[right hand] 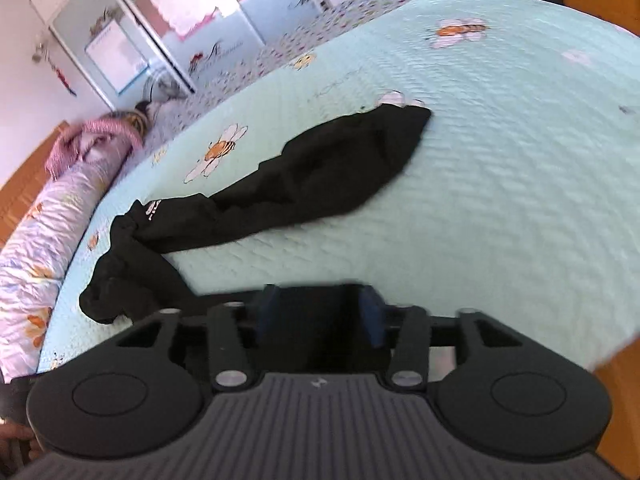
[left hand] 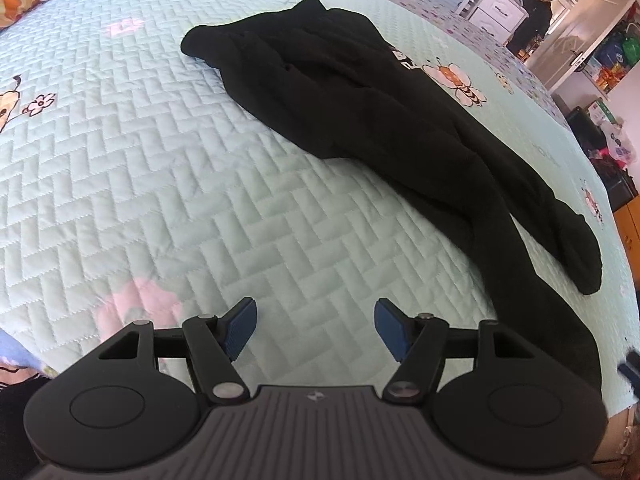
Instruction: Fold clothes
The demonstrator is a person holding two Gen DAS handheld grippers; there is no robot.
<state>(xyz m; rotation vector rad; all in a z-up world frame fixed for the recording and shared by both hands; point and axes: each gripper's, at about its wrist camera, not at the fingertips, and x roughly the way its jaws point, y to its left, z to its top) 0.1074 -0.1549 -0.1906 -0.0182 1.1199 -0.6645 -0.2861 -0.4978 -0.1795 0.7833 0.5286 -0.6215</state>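
On the quilted mint bedspread [left hand: 160, 168], the left wrist view shows black trousers [left hand: 360, 120] stretched from about eleven o'clock down to four o'clock, one leg cuff trailing toward the frame's lower right. The left gripper [left hand: 315, 330] stands well open over bare quilt at six o'clock, holding nothing. A person in dark clothes [left hand: 534, 12] stands at one o'clock by white drawers.

From the right wrist view, the trousers [right hand: 280, 200] run from one o'clock to a bunched cuff at eight o'clock. The right gripper [right hand: 318, 316] has its jaws partly apart; dark fabric or shadow fills the gap and I cannot tell whether cloth sits there.

The risk, as I judge it: the legs lie twisted and bunched, so a fold made now would trap wrinkles. A floral bolster [right hand: 52, 216] lies at nine o'clock, wardrobes beyond.
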